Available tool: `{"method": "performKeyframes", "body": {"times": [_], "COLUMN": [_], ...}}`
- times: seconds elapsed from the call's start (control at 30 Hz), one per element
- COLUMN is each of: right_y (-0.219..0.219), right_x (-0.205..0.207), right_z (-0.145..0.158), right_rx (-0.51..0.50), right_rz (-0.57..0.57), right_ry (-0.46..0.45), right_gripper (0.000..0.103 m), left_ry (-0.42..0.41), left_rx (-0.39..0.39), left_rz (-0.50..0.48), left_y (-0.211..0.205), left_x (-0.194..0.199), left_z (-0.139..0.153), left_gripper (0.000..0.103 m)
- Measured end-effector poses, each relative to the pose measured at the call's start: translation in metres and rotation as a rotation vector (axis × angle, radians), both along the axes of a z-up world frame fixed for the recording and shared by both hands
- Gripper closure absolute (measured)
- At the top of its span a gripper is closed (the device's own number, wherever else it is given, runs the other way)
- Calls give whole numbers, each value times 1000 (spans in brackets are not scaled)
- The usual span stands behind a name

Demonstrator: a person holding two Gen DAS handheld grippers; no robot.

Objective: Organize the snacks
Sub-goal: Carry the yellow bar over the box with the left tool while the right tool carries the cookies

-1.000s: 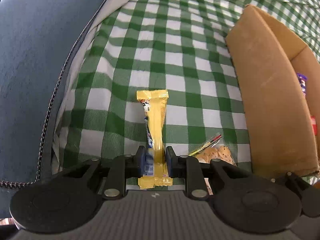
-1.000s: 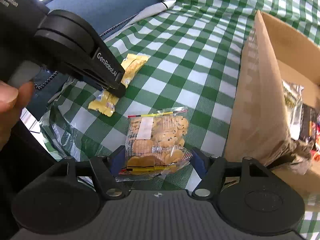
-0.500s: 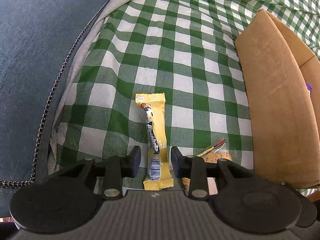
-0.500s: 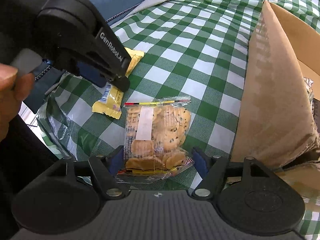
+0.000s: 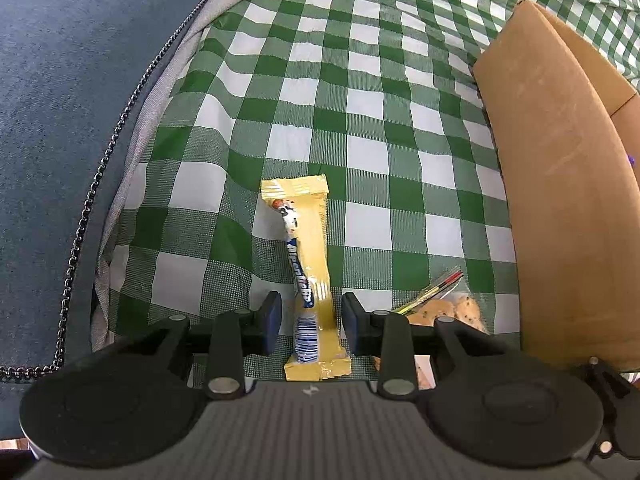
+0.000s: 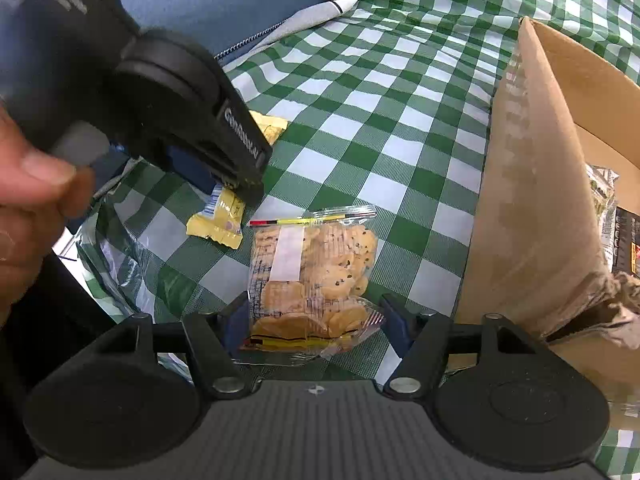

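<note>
A long yellow snack bar [image 5: 308, 264] lies on the green checked cloth, its near end between the fingers of my left gripper [image 5: 310, 322], which is open and stands apart from it. The bar's end also shows in the right wrist view [image 6: 218, 222] under the left gripper body [image 6: 168, 112]. A clear bag of cookies [image 6: 312, 276] lies flat on the cloth, its near end between the wide-open fingers of my right gripper [image 6: 316, 326]. The cookie bag's corner shows in the left wrist view [image 5: 444, 304].
An open cardboard box [image 5: 560, 200] stands at the right, its flap upright; it holds several packaged snacks [image 6: 624, 240]. A blue cushion with a zip [image 5: 60, 120] borders the cloth on the left. The cloth's edge hangs off near my right gripper.
My left gripper has opened and let go of the yellow bar, which now lies on the cloth. My right gripper has drawn back a little from the cookie bag.
</note>
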State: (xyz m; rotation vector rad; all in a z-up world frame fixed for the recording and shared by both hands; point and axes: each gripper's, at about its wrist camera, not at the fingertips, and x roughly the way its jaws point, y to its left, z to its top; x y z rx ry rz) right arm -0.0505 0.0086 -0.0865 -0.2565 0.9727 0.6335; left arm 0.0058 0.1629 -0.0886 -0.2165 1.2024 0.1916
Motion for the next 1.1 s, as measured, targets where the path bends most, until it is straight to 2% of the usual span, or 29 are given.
{"method": "performKeyframes", "body": {"times": [0.03, 0.1, 0.33, 0.63, 0.87, 0.97, 1.1], "right_y": [-1, -1, -4, -11, -19, -23, -33], "right_x": [0, 0, -2, -6, -18, -20, -15], "right_z": [1, 2, 9, 30, 54, 64, 69], "right_rx": [1, 5, 35, 122, 205, 237, 274], "right_rz": [0, 0, 0, -6, -2, -15, -54], "right_ry": [-2, -5, -25, -102, -252, -302, -321], "right_gripper": [34, 34, 34, 35, 35, 35, 35], "left_ry": [1, 0, -50, -319, -524, -583, -623], "left_rx": [3, 9, 31, 33, 78, 100, 109], "left_rz": [-3, -12, -25, 76, 188, 224, 235], "left_y": [0, -2, -4, 10, 21, 22, 20], "left_x": [0, 0, -1, -15, -28, -34, -36], "left_z": [-1, -1, 7, 55, 90, 103, 111], "left_gripper": [69, 79, 82, 82, 82, 82, 82]}}
